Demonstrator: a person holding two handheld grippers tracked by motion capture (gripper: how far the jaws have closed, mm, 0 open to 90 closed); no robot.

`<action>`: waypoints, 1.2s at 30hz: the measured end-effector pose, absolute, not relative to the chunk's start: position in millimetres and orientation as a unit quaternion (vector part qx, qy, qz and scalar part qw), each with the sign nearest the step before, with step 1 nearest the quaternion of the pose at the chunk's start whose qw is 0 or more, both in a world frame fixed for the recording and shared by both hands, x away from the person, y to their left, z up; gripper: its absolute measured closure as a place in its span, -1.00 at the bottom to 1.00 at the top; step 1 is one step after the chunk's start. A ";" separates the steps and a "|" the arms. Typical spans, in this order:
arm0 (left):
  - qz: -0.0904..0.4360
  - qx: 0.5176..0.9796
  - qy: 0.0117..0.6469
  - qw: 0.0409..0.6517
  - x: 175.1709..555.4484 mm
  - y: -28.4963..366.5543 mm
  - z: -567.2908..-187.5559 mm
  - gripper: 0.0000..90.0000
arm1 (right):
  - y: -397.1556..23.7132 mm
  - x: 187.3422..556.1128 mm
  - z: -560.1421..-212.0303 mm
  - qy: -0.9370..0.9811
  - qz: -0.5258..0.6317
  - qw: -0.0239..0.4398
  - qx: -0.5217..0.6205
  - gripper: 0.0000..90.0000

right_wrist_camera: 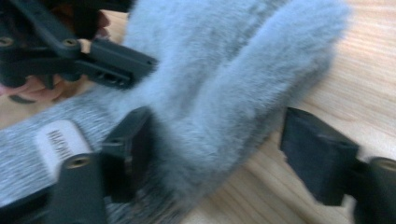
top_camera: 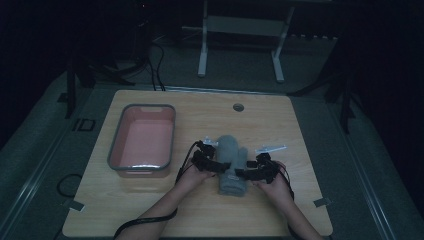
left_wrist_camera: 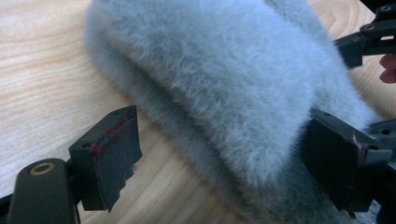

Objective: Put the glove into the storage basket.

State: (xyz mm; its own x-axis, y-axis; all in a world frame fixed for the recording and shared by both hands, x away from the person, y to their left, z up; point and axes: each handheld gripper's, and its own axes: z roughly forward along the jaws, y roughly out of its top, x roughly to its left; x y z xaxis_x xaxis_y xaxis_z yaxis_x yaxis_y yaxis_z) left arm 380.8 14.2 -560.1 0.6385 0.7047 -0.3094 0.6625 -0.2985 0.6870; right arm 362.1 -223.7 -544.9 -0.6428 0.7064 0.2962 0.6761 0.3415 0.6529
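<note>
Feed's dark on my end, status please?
Both grippers, left gripper and right gripper, open, straddling the grey mitten from either side. Mitten flat on table. Nothing in the way.

I see the mitten (left_wrist_camera: 224,79) as thick grey fleece, fluffy and matt, with a flatter knitted cuff carrying a pale, smooth sewn-on label (right_wrist_camera: 60,142). My left gripper (left_wrist_camera: 224,158) and right gripper (right_wrist_camera: 219,154) look like matt black plastic with dull rubbery pads. The tabletop (top_camera: 280,120) is pale smooth wood grain, and the far-left tub (top_camera: 142,137) looks like pink plastic with a grey rim.
</note>
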 end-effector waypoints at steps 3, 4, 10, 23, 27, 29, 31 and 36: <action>0.035 0.811 0.417 0.409 380.0 13.6 -560.2 -0.61 | -223.4 367.5 -549.4 0.811 0.384 -0.012 0.441 -0.58; 0.032 0.811 0.415 0.411 379.7 13.1 -560.2 -0.56 | -223.1 368.1 -550.2 0.811 0.387 -0.015 0.438 -0.58; -0.013 0.816 0.397 0.420 381.8 10.6 -560.7 0.10 | -221.6 370.6 -551.0 0.818 0.390 -0.038 0.421 -0.15; -0.028 0.813 0.381 0.439 381.1 9.3 -561.4 0.71 | -219.2 366.6 -545.4 0.823 0.381 -0.051 0.419 0.66; -0.025 0.810 0.379 0.447 378.0 9.9 -555.3 0.74 | -222.0 364.0 -542.6 0.819 0.392 -0.054 0.417 0.71; -0.021 0.810 0.376 0.450 375.9 10.1 -549.8 0.75 | -223.3 362.7 -539.3 0.816 0.397 -0.059 0.416 0.73; -0.022 0.808 0.376 0.453 374.3 10.8 -543.9 0.75 | -224.7 361.7 -535.6 0.815 0.403 -0.061 0.413 0.73; -0.005 0.808 0.370 0.458 370.1 14.0 -524.8 0.76 | -224.2 358.3 -521.5 0.809 0.420 -0.055 0.408 0.74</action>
